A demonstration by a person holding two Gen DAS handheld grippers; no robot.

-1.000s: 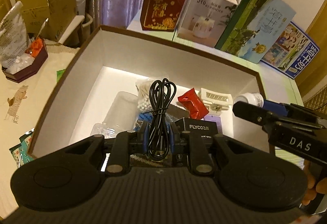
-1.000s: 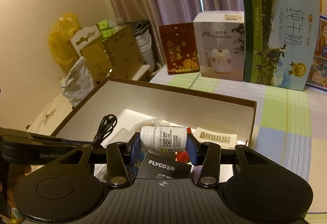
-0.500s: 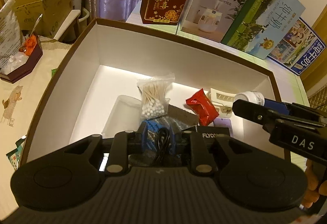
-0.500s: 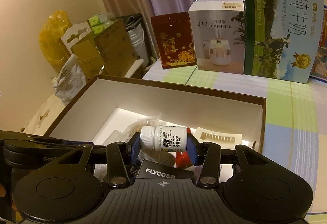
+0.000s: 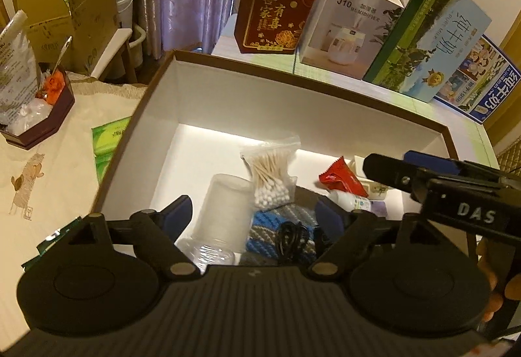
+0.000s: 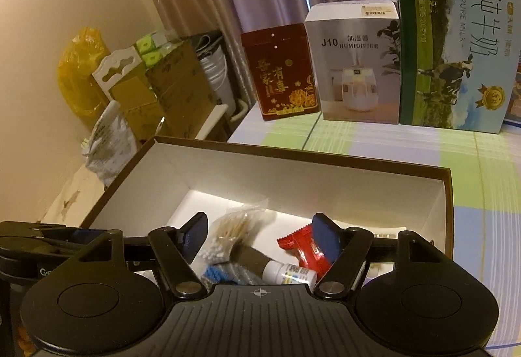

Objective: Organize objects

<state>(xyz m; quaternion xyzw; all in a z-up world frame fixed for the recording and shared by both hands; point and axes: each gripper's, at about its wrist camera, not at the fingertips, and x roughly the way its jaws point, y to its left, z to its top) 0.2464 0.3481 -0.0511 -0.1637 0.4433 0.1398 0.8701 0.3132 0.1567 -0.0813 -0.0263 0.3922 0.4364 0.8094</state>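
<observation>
Both grippers have just been opening: left gripper (image 5: 254, 215) spread, black cable (image 5: 291, 239) dropped onto the blue cloth (image 5: 262, 225); right gripper (image 6: 259, 235) agape, white bottle (image 6: 289, 272) lying loose (near front edge) in the box (image 6: 325, 181).

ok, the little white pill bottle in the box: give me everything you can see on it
The small white plastic pill bottle lies on its side inside the brown-rimmed white cardboard box, white cap pointing left in the right wrist view. A printed label with coloured marks wraps its body; the text is too small to read. It rests against the red foil snack packet and on items beneath. The right gripper has just been opening; its pads stand clear of the bottle, which sits below them.
</observation>
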